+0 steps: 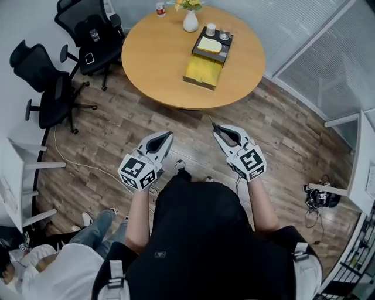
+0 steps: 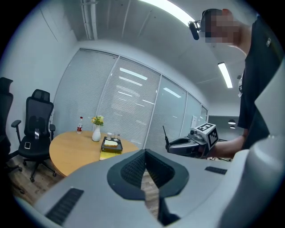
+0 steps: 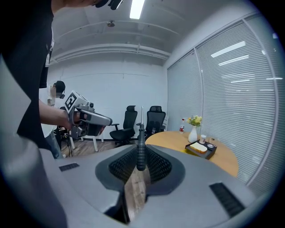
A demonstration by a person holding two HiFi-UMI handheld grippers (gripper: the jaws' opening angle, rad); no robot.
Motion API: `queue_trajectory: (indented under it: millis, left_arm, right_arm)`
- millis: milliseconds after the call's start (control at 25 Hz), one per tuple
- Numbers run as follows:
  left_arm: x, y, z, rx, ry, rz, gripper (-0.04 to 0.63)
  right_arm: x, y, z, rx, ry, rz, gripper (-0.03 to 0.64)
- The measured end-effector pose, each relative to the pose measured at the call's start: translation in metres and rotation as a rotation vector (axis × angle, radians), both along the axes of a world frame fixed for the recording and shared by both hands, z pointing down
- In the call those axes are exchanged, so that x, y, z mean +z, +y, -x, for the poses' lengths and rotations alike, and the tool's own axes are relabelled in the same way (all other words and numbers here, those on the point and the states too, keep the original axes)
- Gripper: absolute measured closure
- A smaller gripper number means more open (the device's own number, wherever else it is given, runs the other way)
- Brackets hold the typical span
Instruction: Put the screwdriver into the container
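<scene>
My right gripper [image 1: 217, 128] is shut on a black-handled screwdriver [image 3: 140, 156], whose thin shaft [image 3: 142, 116] sticks out past the jaws towards the table. My left gripper [image 1: 169, 135] is shut with nothing in it; its pads meet at the tip [image 2: 144, 153]. Both grippers hang over the wooden floor, short of the round table [image 1: 158, 64]. On the table's far side stands the container [image 1: 205, 65], a yellow and black box, also seen in the left gripper view [image 2: 110, 149] and the right gripper view [image 3: 201, 148].
A white vase with flowers [image 1: 190, 20], a cup [image 1: 210, 29] and a small bottle [image 1: 160, 8] stand on the table. Two black office chairs [image 1: 88, 29] [image 1: 44, 88] are at the left. Another person [image 1: 70, 258] sits at lower left. Glass walls run along the right.
</scene>
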State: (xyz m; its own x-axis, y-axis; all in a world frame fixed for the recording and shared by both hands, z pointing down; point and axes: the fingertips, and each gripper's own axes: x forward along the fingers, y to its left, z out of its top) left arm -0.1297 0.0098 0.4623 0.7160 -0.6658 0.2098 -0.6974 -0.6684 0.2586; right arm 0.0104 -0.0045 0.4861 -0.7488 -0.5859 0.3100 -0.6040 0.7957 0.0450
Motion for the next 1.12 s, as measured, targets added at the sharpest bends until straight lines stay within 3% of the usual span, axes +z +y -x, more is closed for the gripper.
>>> queue_trajectory:
  millis: [480,720,1120]
  left_arm:
    - [0.007,-0.039,0.041,0.058,0.007,0.001,0.591]
    - [0.009,-0.049,0.045,0.1,0.008,0.0,0.591]
    - [0.02,-0.057,0.042,0.1,-0.002,0.033,0.591]
  right_arm:
    - [0.006,-0.033,0.037,0.073,-0.017,0.01,0.558]
    - [0.009,-0.035,0.041,0.125,-0.014,0.0,0.558]
    - [0.024,-0.042,0.037,0.124,-0.009,0.034,0.558]
